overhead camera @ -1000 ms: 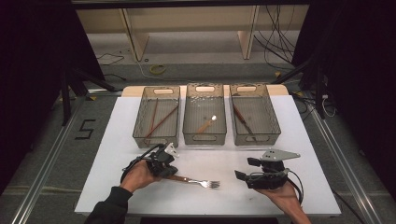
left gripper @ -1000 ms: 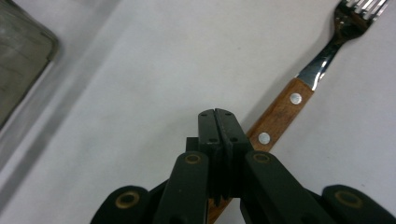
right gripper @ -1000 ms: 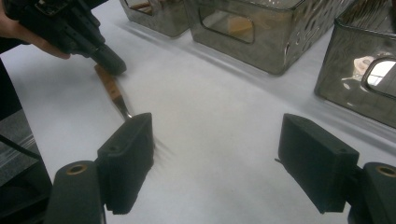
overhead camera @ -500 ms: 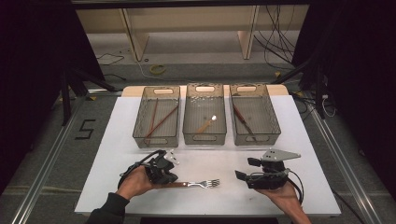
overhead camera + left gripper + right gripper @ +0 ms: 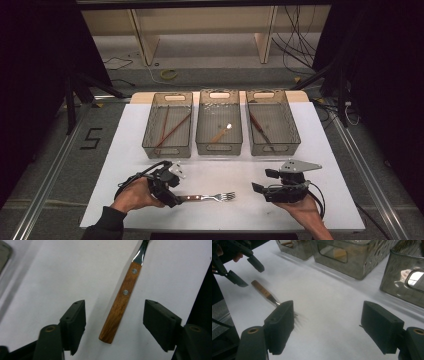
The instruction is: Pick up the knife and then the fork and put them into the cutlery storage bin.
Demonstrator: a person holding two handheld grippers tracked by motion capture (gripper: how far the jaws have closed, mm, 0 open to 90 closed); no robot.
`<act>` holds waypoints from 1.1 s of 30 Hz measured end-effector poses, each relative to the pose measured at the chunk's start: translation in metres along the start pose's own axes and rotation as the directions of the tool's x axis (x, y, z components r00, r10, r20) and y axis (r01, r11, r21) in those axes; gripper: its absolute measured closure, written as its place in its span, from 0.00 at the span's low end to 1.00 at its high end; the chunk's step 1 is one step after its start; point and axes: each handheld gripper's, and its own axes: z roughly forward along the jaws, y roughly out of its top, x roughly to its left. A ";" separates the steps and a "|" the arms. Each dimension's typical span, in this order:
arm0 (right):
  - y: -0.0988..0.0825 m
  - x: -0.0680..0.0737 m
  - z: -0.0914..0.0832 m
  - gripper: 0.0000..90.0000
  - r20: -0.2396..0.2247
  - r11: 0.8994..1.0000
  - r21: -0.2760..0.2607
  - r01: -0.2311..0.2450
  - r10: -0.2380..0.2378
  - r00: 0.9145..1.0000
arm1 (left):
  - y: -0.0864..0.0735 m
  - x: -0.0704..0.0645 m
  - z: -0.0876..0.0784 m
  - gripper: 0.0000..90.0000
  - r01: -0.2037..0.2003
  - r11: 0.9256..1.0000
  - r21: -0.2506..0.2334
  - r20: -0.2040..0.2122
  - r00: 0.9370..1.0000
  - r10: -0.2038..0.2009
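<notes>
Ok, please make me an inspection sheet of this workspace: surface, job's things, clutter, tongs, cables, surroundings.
Surface: white table top, flat, no spills seen.
Job's things: fork with wooden handle lies flat on the table, prongs toward the right tongs; its handle lies between the pads of the left tongs, untouched.
Clutter: three clear bins in a row at the far side; sticks in the left one, a spoon-like piece in the middle one, one utensil in the right one.
Tongs: left tongs have just been opening, fork released; right tongs open, holding nothing.
Cables: a black cable loops from the left tongs; more on the floor behind.
Surroundings: wooden shelf legs, dark sides, a "5" mark on the floor.
</notes>
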 end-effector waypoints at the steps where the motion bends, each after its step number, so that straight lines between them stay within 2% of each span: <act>1: 0.000 0.000 0.000 0.31 -0.001 1.000 0.000 0.000 0.000 1.000 | 0.000 -0.001 0.002 0.36 -0.006 1.000 0.006 0.002 1.000 0.006; 6: 0.000 0.000 0.000 0.31 -0.001 1.000 0.000 0.000 0.000 1.000 | 0.000 -0.002 0.013 0.38 -0.030 0.999 0.032 -0.002 1.000 0.031; 7: 0.000 0.000 0.000 0.31 -0.001 1.000 0.000 0.001 -0.001 1.000 | 0.000 -0.002 0.015 0.39 -0.026 0.999 0.033 -0.003 1.000 0.026; 8: 0.000 0.000 0.000 0.31 0.000 1.000 0.001 0.001 -0.001 1.000 | 0.000 -0.002 0.016 0.41 -0.038 0.998 0.049 -0.002 0.999 0.038; 14: 0.000 0.000 0.001 0.31 -0.003 1.000 0.003 0.004 -0.004 1.000 | 0.001 -0.004 0.020 0.54 -0.064 0.996 0.064 -0.012 0.998 0.065; 18: 0.000 0.001 0.001 0.31 -0.004 1.000 0.006 0.003 -0.003 1.000 | 0.002 -0.006 0.020 0.60 -0.076 0.995 0.061 -0.016 0.997 0.078; 24: 0.000 0.000 0.001 0.31 -0.003 1.000 0.004 0.002 -0.002 1.000 | 0.004 -0.008 0.020 0.68 -0.127 0.988 0.084 -0.009 0.992 0.128; 25: 0.000 0.000 0.001 0.31 -0.002 1.000 0.005 0.002 -0.002 1.000 | 0.004 -0.008 0.020 0.68 -0.120 0.990 0.076 -0.008 0.993 0.121; 27: 0.000 0.000 0.001 0.31 -0.002 1.000 0.006 0.002 -0.002 1.000 | 0.004 -0.008 0.020 0.71 -0.134 0.987 0.083 -0.002 0.991 0.135; 33: 0.000 0.001 0.002 0.31 -0.003 1.000 0.004 0.004 -0.004 1.000 | 0.004 -0.008 0.020 0.77 -0.140 0.987 0.083 0.005 0.990 0.140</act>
